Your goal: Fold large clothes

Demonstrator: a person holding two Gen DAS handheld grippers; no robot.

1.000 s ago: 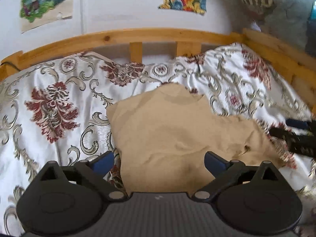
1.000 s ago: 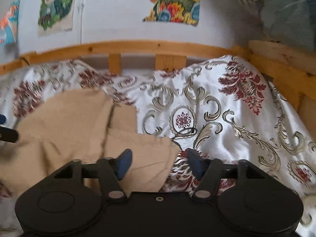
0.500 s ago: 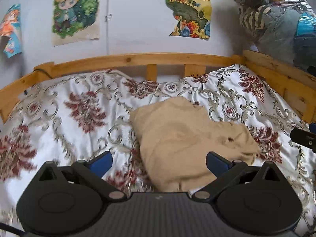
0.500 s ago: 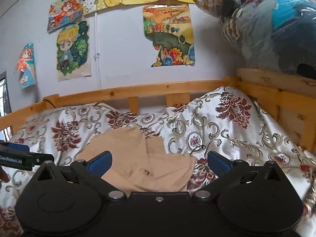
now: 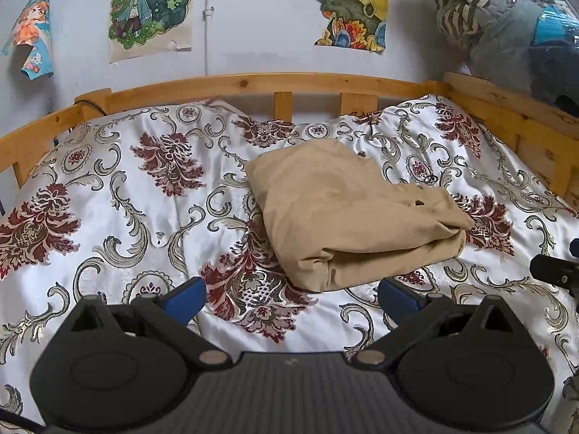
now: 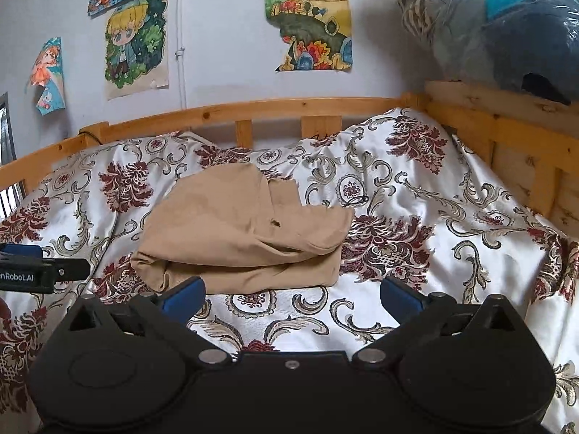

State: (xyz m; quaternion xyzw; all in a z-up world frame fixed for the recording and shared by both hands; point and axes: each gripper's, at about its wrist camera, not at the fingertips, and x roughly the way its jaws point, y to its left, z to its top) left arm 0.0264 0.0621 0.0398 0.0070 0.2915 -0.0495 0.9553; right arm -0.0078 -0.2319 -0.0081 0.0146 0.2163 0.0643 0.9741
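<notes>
A tan garment (image 5: 347, 213) lies folded in a thick bundle on the flowered bedspread (image 5: 119, 217), near the middle of the bed. It also shows in the right wrist view (image 6: 242, 238). My left gripper (image 5: 291, 294) is open and empty, held back just short of the bundle's near edge. My right gripper (image 6: 291, 294) is open and empty, also just short of the bundle's near edge. The right gripper's tip shows at the right edge of the left wrist view (image 5: 557, 275); the left gripper's tip shows at the left edge of the right wrist view (image 6: 39, 271).
A wooden bed rail (image 5: 253, 85) runs along the far side and the right side (image 6: 506, 133). Posters (image 5: 152, 7) hang on the wall behind. A plastic-wrapped bundle of bedding (image 6: 506, 25) sits on the right rail's corner.
Both grippers have pulled back and up from the garment. The right gripper's jaws opened wider. The garment now lies as a folded bundle, apart from both grippers.
</notes>
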